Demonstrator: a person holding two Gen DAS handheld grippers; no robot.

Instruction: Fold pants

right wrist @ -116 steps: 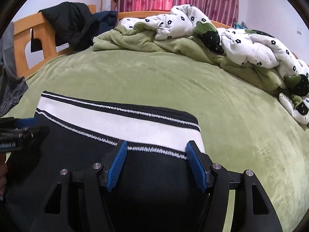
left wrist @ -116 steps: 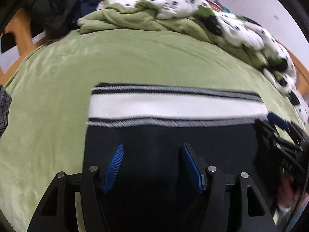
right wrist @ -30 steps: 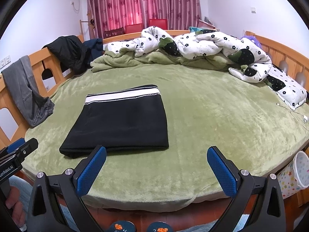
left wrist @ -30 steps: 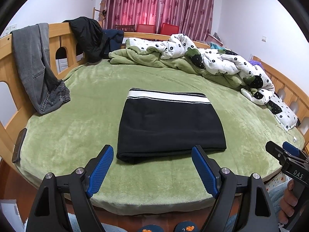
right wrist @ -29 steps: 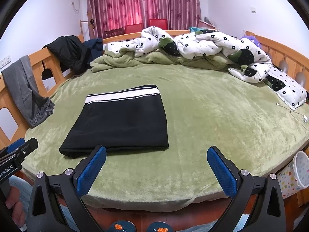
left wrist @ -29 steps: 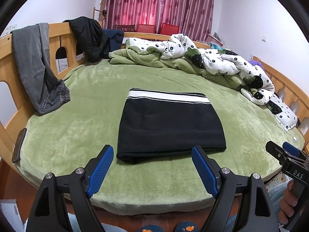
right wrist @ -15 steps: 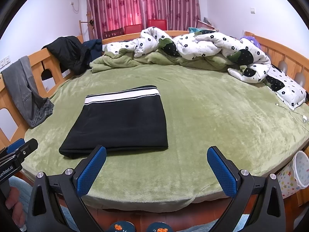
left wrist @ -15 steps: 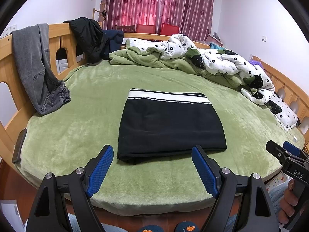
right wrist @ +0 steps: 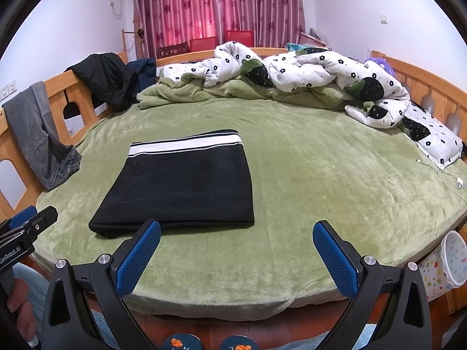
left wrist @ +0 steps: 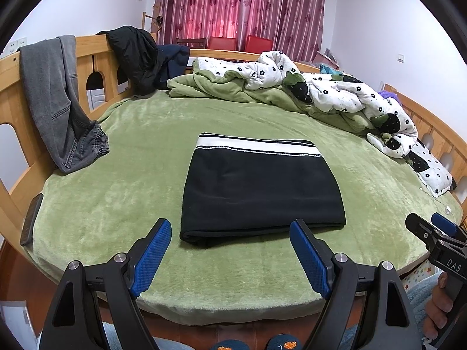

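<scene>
Pants lie folded in a neat square on the bed, ahead of both grippers. Left gripper and right gripper are spread wide, holding nothing. Folding looks done.

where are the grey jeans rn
The grey jeans hang over the wooden bed rail at the far left of both views, their cuffs resting on the green blanket, left of the folded black pants.
</scene>
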